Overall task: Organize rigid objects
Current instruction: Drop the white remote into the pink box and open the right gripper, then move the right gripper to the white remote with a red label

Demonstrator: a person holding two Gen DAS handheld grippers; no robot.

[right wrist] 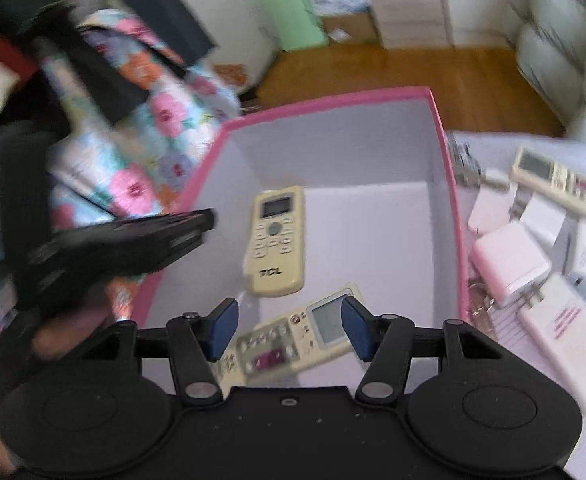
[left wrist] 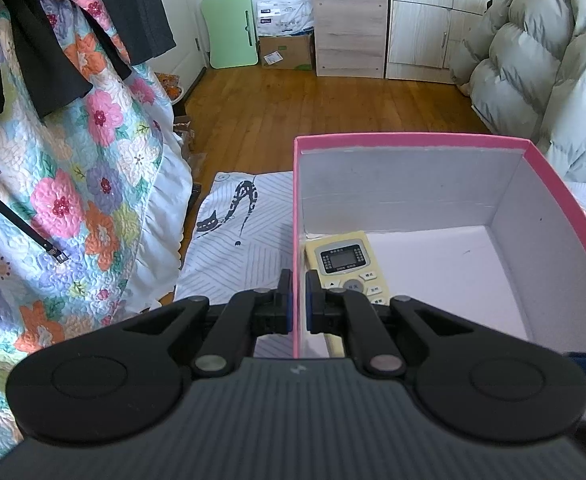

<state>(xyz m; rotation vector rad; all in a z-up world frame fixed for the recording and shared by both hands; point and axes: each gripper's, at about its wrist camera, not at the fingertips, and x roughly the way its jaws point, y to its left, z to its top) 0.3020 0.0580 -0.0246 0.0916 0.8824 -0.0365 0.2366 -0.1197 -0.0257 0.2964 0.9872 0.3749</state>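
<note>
A pink box with white inside (left wrist: pixel 413 138) (right wrist: pixel 325 100) stands on the bed. My left gripper (left wrist: pixel 299 300) is shut on the box's left wall (left wrist: pixel 297 240). A cream TCL remote (left wrist: pixel 345 264) (right wrist: pixel 277 240) lies inside by that wall. My right gripper (right wrist: pixel 289 328) is open over the box's near end. A second cream remote (right wrist: pixel 293 340) lies tilted between and below its fingers; I cannot tell whether they touch it. The left gripper's body shows in the right wrist view (right wrist: pixel 113 248).
To the right of the box lie another remote (right wrist: pixel 561 184), white and pink chargers (right wrist: pixel 509 264) and a white box (right wrist: pixel 569 336). A floral quilt (left wrist: pixel 73 200) hangs at the left. A padded coat (left wrist: pixel 541 60) and wooden cabinets (left wrist: pixel 349 32) stand beyond the wood floor.
</note>
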